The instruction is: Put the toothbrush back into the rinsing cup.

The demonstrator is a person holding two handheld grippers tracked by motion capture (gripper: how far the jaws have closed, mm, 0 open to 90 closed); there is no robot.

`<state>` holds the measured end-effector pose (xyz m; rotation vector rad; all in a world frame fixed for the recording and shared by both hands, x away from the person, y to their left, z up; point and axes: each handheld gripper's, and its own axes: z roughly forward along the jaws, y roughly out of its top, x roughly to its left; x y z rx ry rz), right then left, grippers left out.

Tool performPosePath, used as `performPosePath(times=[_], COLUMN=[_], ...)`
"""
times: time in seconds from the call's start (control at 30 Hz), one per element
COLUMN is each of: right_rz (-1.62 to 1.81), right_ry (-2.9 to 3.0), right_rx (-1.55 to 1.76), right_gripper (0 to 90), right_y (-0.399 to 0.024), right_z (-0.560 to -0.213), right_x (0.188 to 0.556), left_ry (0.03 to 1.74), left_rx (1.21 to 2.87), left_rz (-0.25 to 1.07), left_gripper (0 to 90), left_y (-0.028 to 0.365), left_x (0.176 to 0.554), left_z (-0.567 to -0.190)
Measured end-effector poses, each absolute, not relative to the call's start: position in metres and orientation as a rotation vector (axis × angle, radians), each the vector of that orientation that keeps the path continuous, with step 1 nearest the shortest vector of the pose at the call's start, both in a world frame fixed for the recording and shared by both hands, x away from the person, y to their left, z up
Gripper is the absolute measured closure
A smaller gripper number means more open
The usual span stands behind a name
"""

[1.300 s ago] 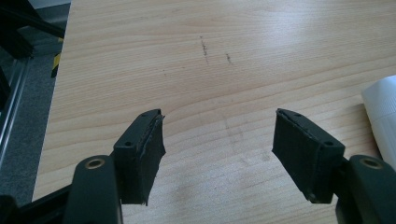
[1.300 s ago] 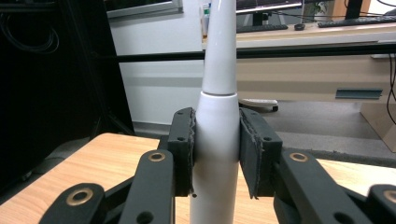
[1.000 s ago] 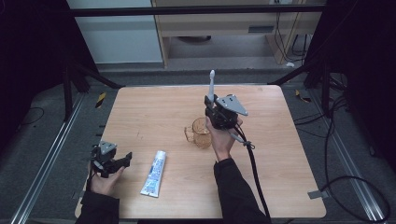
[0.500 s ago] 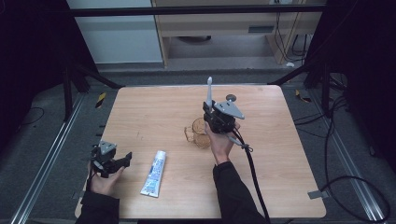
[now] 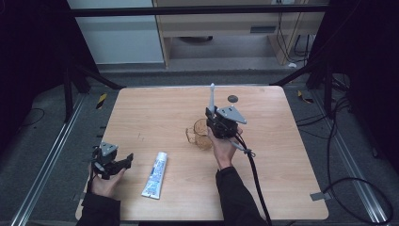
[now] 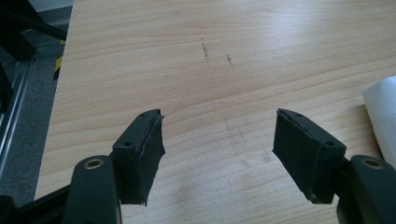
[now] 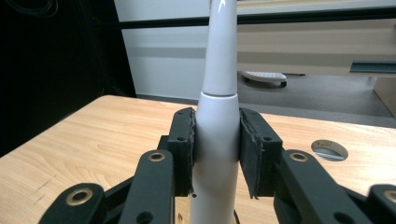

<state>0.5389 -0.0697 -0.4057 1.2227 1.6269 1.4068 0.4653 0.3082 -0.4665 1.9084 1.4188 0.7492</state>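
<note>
Toothbrush held upright above a glass cup

Left gripper [image 5: 123, 161] rests at seven o'clock, jaws open and empty, the toothpaste tube [image 5: 155, 174] just beside; right gripper [image 7: 215, 156] clamps a white toothbrush [image 7: 216, 140] upright over the cup [image 5: 201, 134] near table [image 5: 160, 117] centre.

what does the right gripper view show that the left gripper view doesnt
Right gripper view: its pads clamped on a white electric toothbrush standing upright, and a dark round disc on the table beyond. Left gripper view: open jaws over bare wood, pencil-like marks, and the end of a white tube at the right edge. Both: the wooden table.
</note>
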Motion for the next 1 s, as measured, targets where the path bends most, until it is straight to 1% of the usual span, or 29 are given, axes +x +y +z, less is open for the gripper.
performPosePath(times=[0.3, 1.0], right_rz=[1.389, 1.354], right_ry=[1.673, 1.74], right_rx=[1.218, 1.219], right_gripper=[67.5, 67.4], right_y=[-0.066, -0.069], right_z=[-0.419, -0.433], right_x=[0.538, 0.537], left_ry=[1.417, 1.415], left_rx=[1.904, 1.905], left_rz=[0.753, 0.755], left_gripper=[32.3, 32.5], left_y=[0.308, 0.308], left_x=[0.465, 0.464], left_z=[-0.466, -0.465])
